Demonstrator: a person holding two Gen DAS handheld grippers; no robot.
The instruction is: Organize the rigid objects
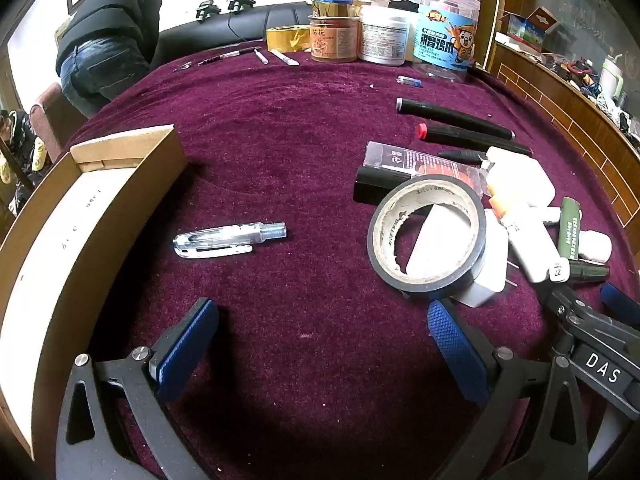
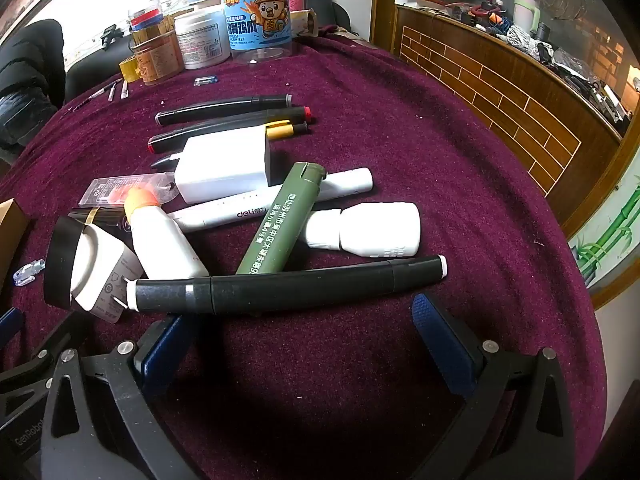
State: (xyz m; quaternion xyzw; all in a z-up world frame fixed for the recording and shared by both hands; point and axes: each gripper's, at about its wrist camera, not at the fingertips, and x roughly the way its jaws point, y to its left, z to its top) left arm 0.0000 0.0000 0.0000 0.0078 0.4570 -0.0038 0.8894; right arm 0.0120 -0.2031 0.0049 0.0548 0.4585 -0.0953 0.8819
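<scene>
We are holding both sets of jaws spread as wide as they go, with nothing between them. The left gripper (image 1: 320, 344) is hovering over bare burgundy cloth on the bench (image 1: 304, 136); the right gripper (image 2: 304, 344) is hanging just short of a black marker (image 2: 288, 286) that is lying crosswise at the near edge of the pile.

Beyond that marker, the things we are meant to organize are lying heaped together: a green tube (image 2: 280, 220) leaning across a white Deli marker (image 2: 272, 204), a small white bottle (image 2: 368, 230), a white charger block (image 2: 224, 168), an orange-capped glue bottle (image 2: 160, 236) and a roll of black tape (image 1: 428, 232) propped on a white plug adapter (image 2: 108, 276). A clear pen barrel (image 1: 230, 238) is lying apart, between the pile and the open cardboard box (image 1: 80, 216) at the left.

We are judging the risk to be in the stacking. Closing on the black marker could roll it away on the plush cloth, or nudge the green tube resting near it and shift the white marker underneath. The tape roll is sitting tilted, so a bump from either gripper could tip it. The round bottle could also roll toward the bench edge.

Both grippers are pointing steeply downward, side by side, with the right one showing at the edge of the left wrist view.
</scene>
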